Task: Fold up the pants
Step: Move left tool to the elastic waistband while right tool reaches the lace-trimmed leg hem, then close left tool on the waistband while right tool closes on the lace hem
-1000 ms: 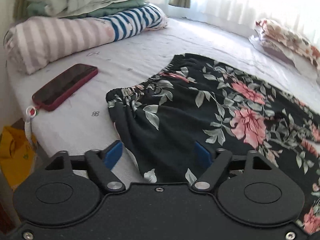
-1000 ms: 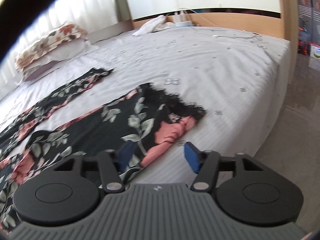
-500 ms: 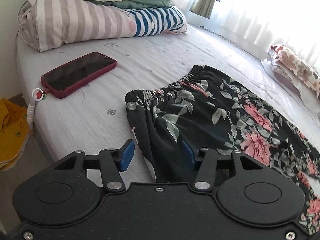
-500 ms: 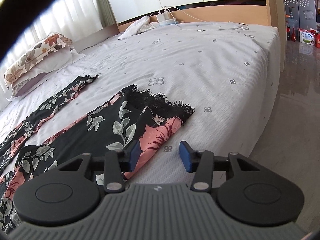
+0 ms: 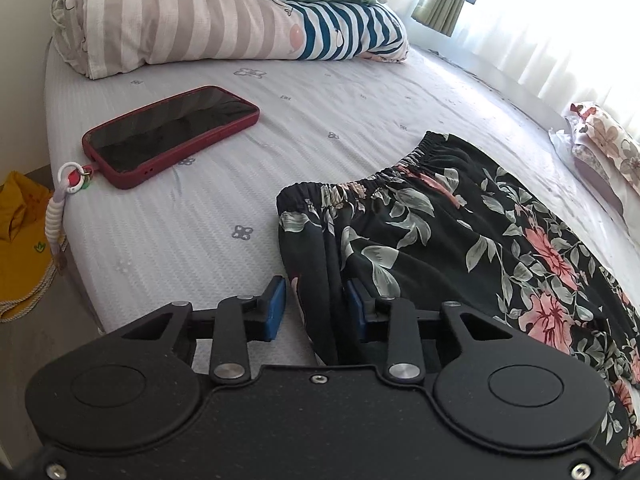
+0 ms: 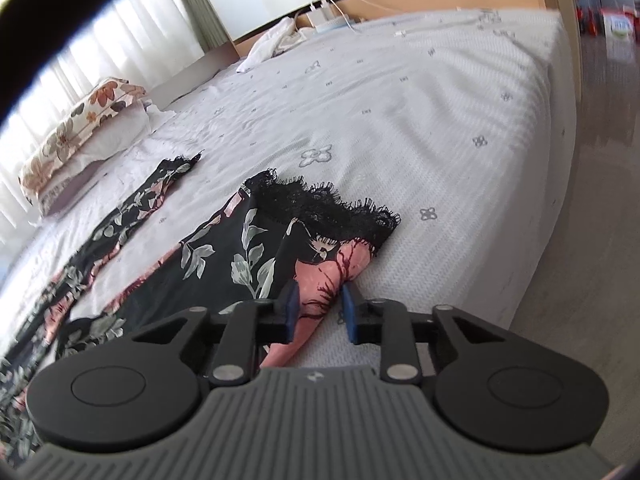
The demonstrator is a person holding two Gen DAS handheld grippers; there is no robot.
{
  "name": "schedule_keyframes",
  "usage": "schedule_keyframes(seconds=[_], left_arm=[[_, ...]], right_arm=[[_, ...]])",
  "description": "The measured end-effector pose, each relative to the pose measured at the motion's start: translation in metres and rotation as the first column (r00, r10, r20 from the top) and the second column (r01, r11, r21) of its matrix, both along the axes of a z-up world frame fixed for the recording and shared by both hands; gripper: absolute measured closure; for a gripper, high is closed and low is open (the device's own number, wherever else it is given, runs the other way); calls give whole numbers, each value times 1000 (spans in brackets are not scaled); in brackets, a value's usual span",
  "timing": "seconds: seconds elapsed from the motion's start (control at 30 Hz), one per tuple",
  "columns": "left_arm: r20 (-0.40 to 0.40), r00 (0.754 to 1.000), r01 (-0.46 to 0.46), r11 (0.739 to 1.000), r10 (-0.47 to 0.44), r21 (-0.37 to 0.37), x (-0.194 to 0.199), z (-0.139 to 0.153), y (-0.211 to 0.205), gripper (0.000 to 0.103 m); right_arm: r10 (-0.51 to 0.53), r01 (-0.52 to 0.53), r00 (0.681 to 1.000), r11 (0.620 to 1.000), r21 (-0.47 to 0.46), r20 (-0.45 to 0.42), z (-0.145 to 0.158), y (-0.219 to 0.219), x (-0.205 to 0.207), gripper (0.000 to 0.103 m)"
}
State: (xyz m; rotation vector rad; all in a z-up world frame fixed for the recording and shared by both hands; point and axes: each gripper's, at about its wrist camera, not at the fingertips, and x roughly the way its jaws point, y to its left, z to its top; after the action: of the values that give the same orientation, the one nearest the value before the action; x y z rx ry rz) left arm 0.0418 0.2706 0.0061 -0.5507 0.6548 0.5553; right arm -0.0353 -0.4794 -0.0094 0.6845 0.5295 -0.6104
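Observation:
Black floral pants point(image 5: 460, 248) lie spread flat on the white bed, elastic waistband toward the left wrist view and lace-trimmed leg hems point(image 6: 320, 208) in the right wrist view. My left gripper point(image 5: 316, 304) straddles the near side edge of the pants just below the waistband, its blue pads narrowly apart around the fabric. My right gripper point(image 6: 318, 308) straddles the near edge of the closer leg by the hem, pads close on either side of the pink flower fabric. The second leg point(image 6: 132, 208) lies farther back.
A red-cased phone point(image 5: 168, 132) with a wrist strap lies left of the waistband. Rolled striped bedding point(image 5: 224, 20) sits at the back. A floral pillow point(image 6: 80, 120) lies by the curtain. The bed edge and floor point(image 6: 592, 240) are right of my right gripper.
Both grippers have moved forward onto the near edge of the pants and their pads have narrowed around the fabric.

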Motion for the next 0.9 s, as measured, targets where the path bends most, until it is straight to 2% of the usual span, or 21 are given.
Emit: schedule_keyframes(seconds=[0.23, 0.27, 0.3, 0.43, 0.6, 0.73, 0.77, 0.9], left_arm=[[2, 1000, 2, 1000, -2, 3, 5, -2, 2, 71], [2, 1000, 1, 1000, -1, 3, 6, -2, 2, 71], [3, 1000, 1, 1000, -1, 3, 7, -2, 2, 71], [14, 1000, 6, 1000, -6, 12, 9, -5, 1, 67], [25, 1000, 11, 999, -12, 36, 11, -8, -2, 67], [15, 1000, 4, 999, -5, 54, 13, -7, -4, 81], [18, 1000, 5, 999, -6, 51, 12, -7, -3, 81], [32, 999, 11, 999, -13, 47, 11, -9, -1, 81]], right_arm=[[0, -5, 999, 995, 99, 53, -7, -16, 0, 74], [-6, -1, 998, 994, 114, 60, -8, -18, 0, 70], [-13, 5, 998, 992, 127, 64, -9, -21, 2, 63], [-29, 15, 996, 987, 161, 81, -18, -29, 7, 66], [-22, 10, 996, 991, 135, 89, -20, -30, 15, 64], [-21, 3, 993, 989, 148, 118, -20, -31, 17, 55], [-18, 3, 994, 991, 134, 111, -18, -30, 21, 53], [-22, 14, 996, 995, 98, 84, -16, -25, 27, 57]])
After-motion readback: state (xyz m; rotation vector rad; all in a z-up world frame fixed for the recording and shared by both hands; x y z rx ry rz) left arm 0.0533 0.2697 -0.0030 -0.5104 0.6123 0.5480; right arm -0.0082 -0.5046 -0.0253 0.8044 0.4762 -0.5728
